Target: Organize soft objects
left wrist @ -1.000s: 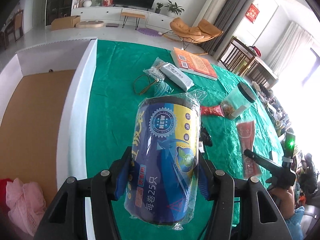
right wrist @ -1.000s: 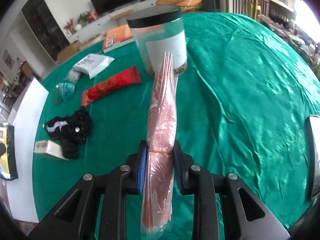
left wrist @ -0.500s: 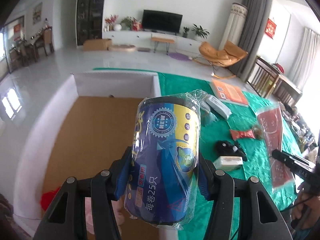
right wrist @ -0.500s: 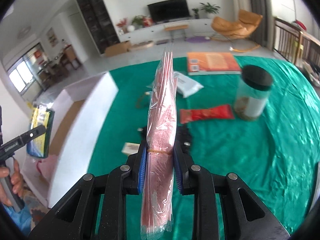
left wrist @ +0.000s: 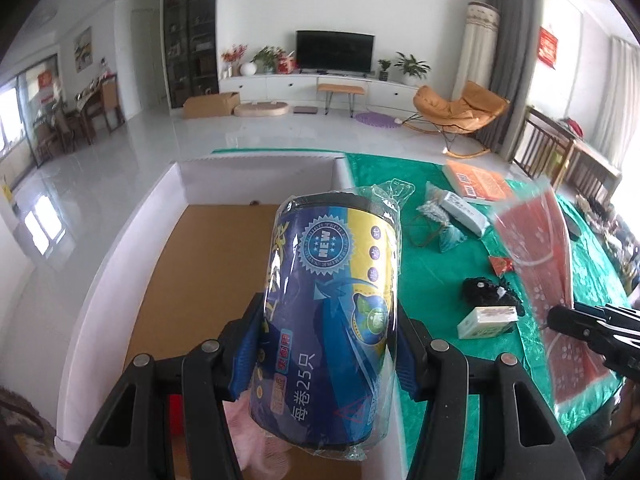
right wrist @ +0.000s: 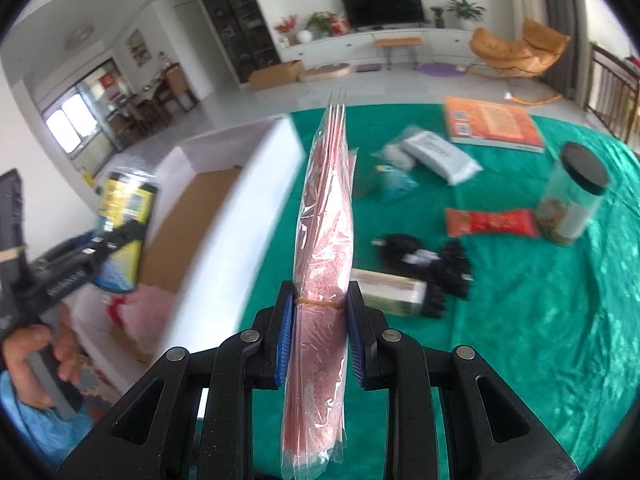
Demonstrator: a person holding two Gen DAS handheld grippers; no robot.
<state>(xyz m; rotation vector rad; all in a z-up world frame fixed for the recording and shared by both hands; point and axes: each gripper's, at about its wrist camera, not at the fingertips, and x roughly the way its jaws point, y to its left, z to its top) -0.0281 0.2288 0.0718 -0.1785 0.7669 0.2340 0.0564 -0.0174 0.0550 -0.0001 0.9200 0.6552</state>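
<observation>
My white-walled cardboard box (left wrist: 132, 248) adjoins the green satin tablecloth (right wrist: 520, 320). Left tongs (left wrist: 326, 346) pinch the blue-yellow wrapped roll (left wrist: 332, 320), now above the box; right tongs (right wrist: 320, 336) clamp the pink plastic-wrapped packet (right wrist: 324, 248), raised since.

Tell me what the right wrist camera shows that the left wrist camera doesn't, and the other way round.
Only the right wrist view shows the clear jar with a black lid standing on the green cloth, and the hand holding the left gripper.

Only the left wrist view shows the printed front of the blue and yellow roll clamped in the left gripper.

Both show the white box, the black fuzzy item, the orange book and the red packet held by the right gripper.
</observation>
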